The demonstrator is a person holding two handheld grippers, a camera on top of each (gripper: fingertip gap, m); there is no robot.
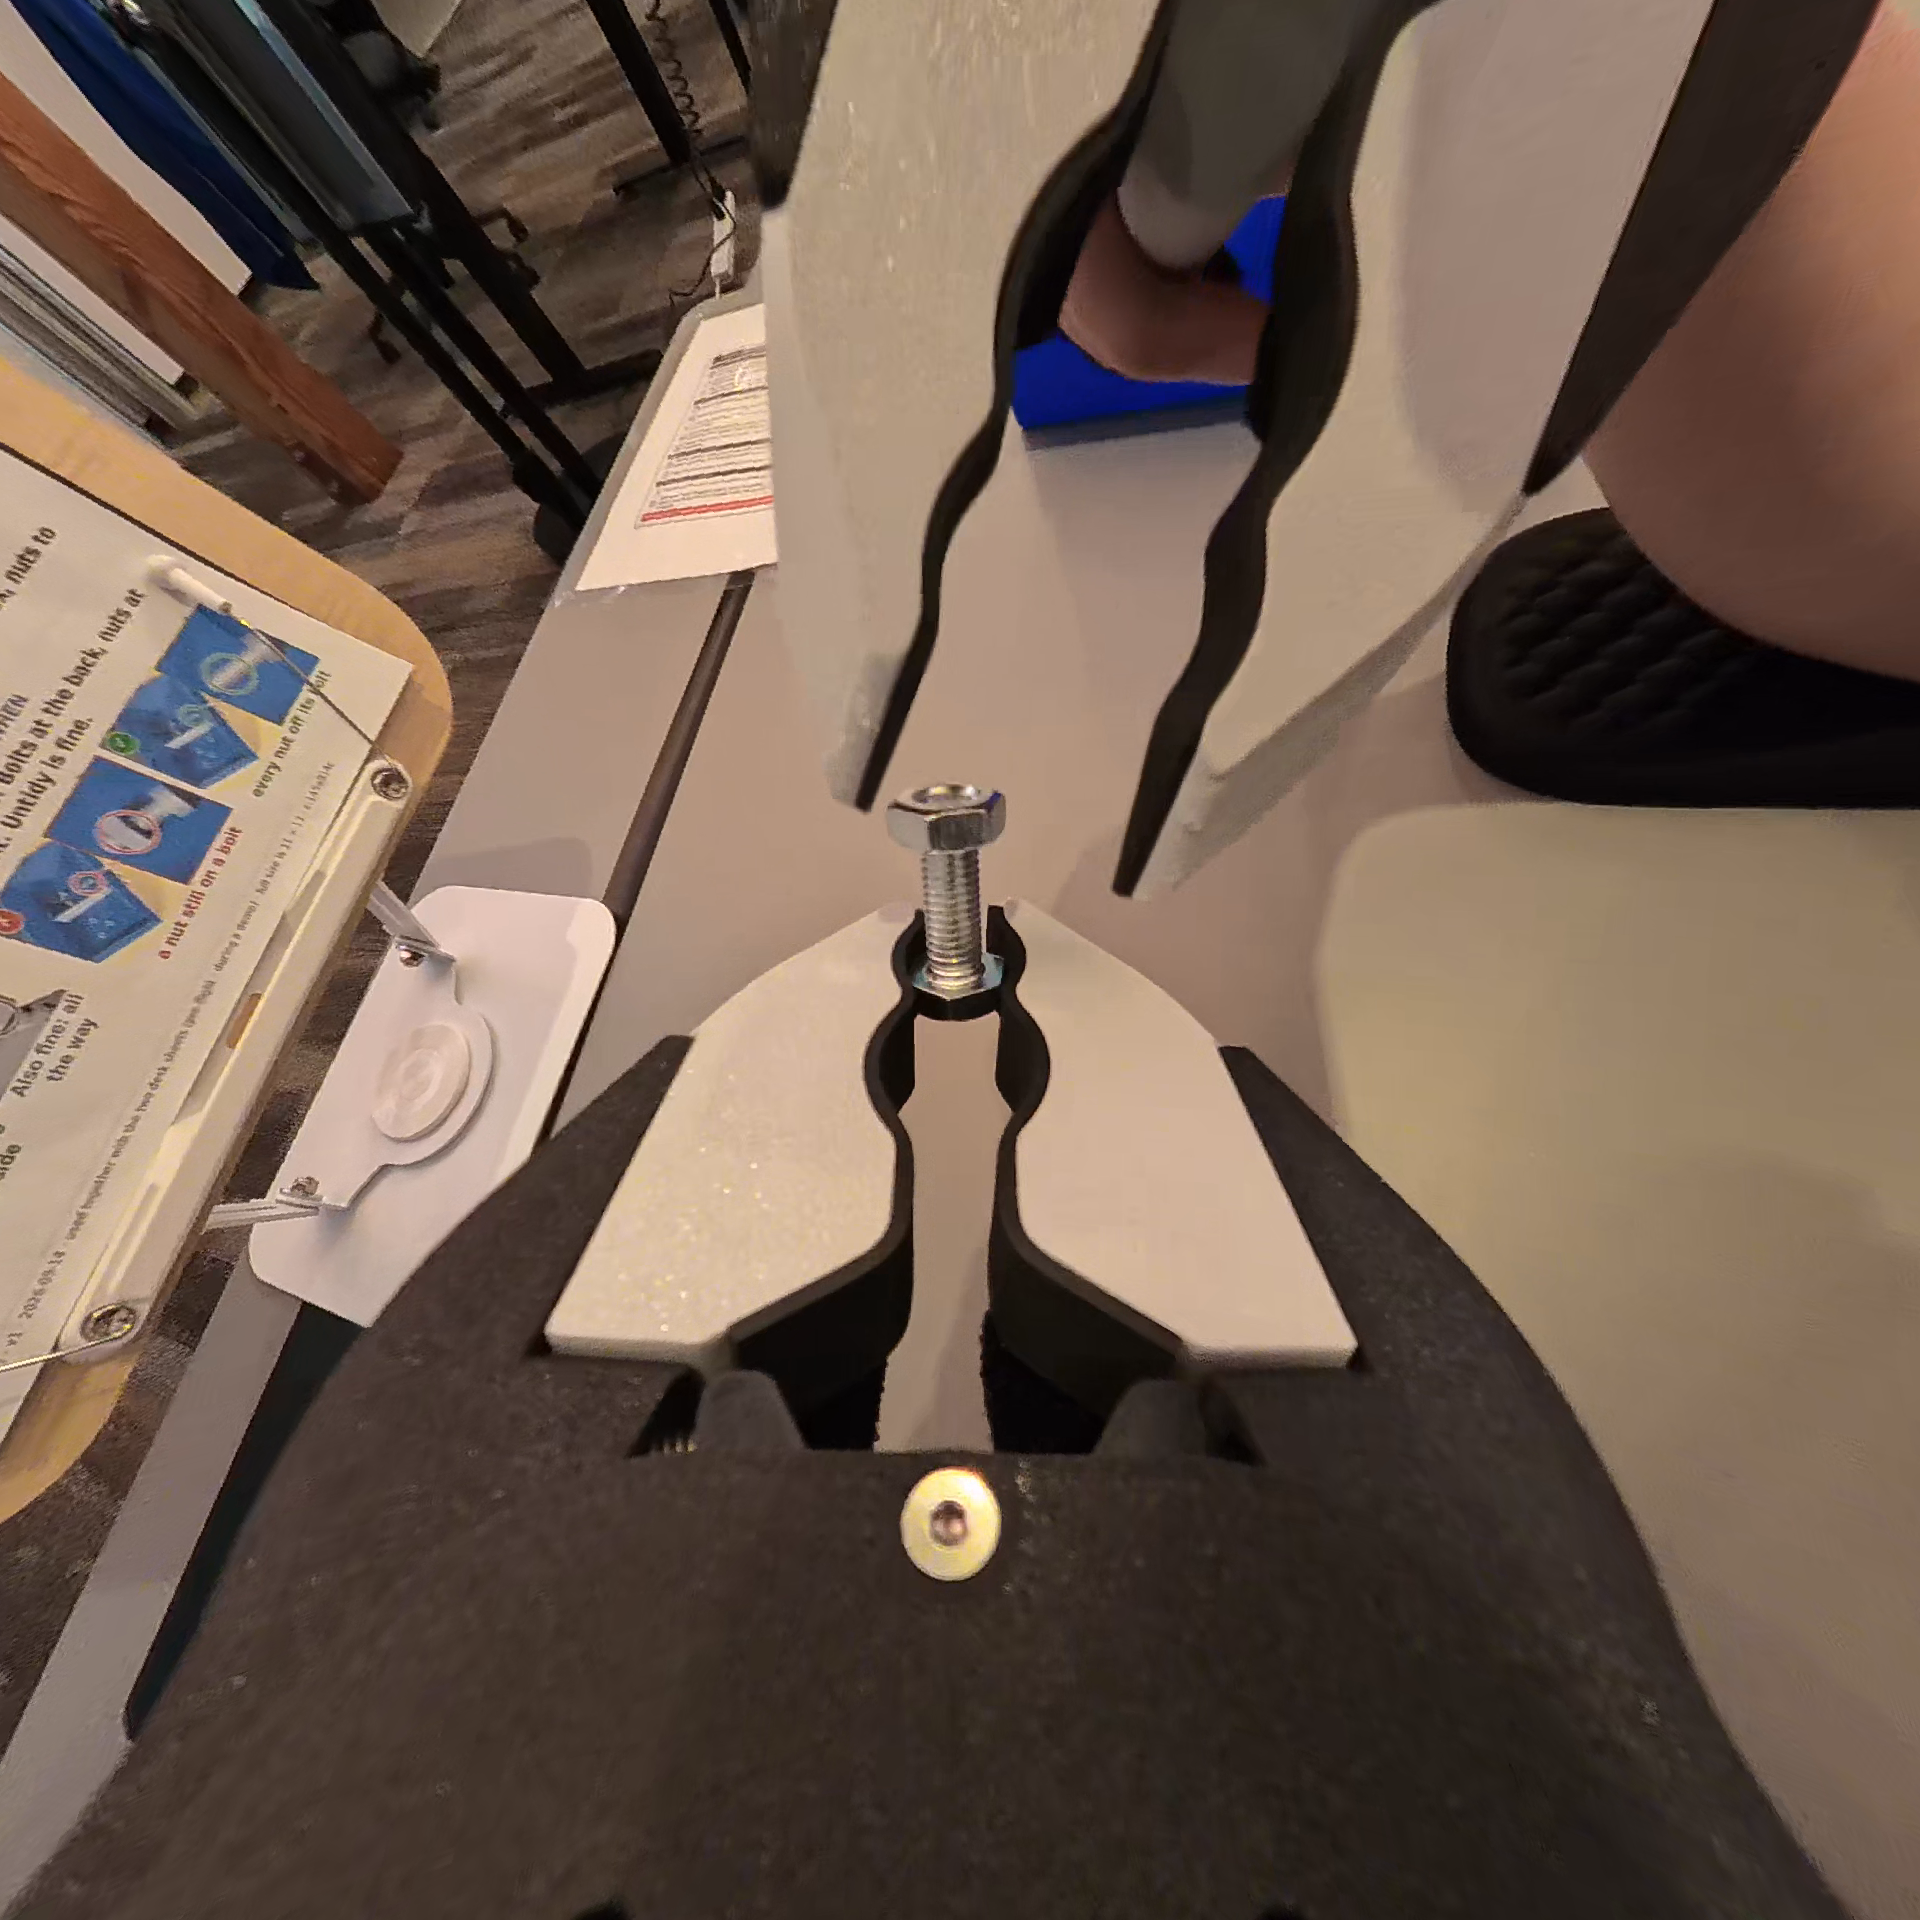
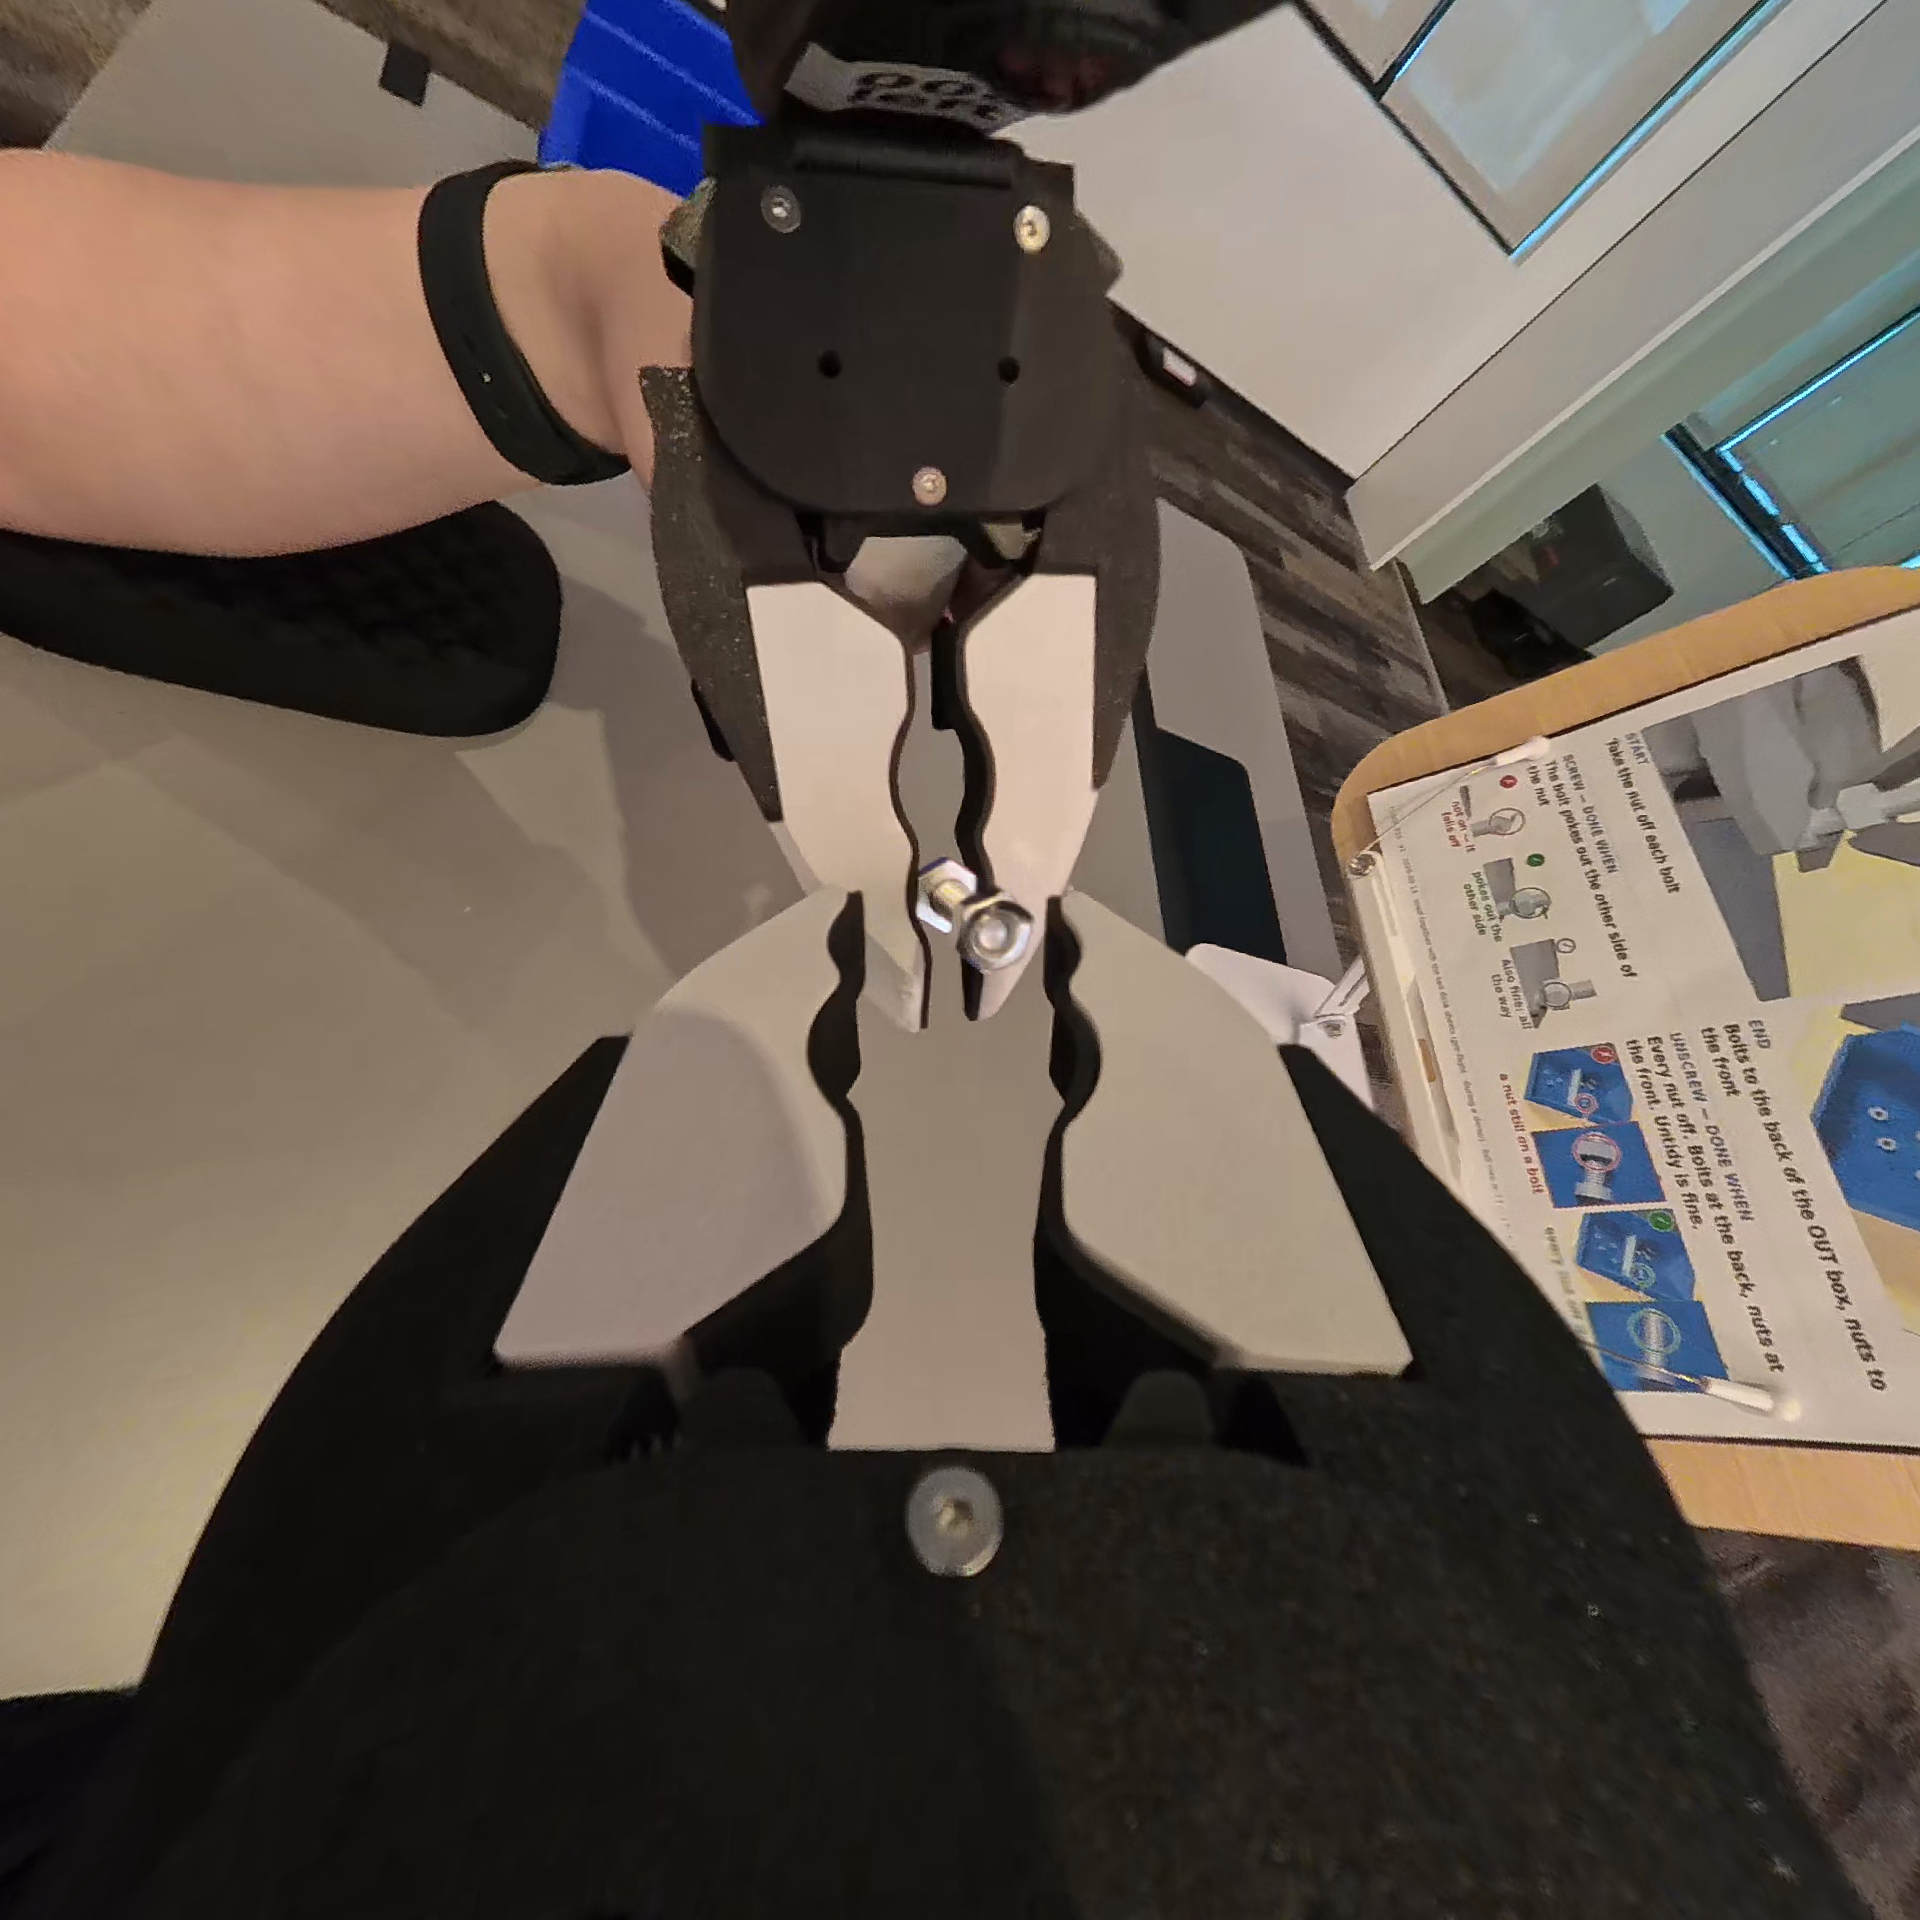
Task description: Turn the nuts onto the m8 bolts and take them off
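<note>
Two grippers meet over a pale grey table point(image 1: 1122, 665), nose to nose. Seen from its own camera, the left gripper point(image 1: 954, 951) is clenched on a nut point(image 1: 952, 977), which sits in the notch at the very tips of its white, black-lined fingers. A zinc-bright bolt point(image 1: 948, 873) is threaded through that nut and stands out beyond the tips, its hex head farthest from the camera. The right gripper point(image 1: 992, 842) comes in from the top of this view with its jaws released and spread; the bolt head lies just below the gap between its tips, close to the left tip, and I cannot tell if they touch. From the right wrist view the same right gripper point(image 2: 954, 925) shows its fingers parted, one tip on each side of the far claw's nose, with the bolt point(image 2: 987, 930) pointing its head toward the lens and the nut point(image 2: 932, 902) pinched behind it in the left gripper point(image 2: 951, 997). A forearm with a black wristband point(image 2: 494, 332) reaches in behind. An instruction sheet point(image 1: 135, 831) on a clipboard stand sits off to the side, and a blue bin point(image 1: 1122, 384) lies farther back.
</note>
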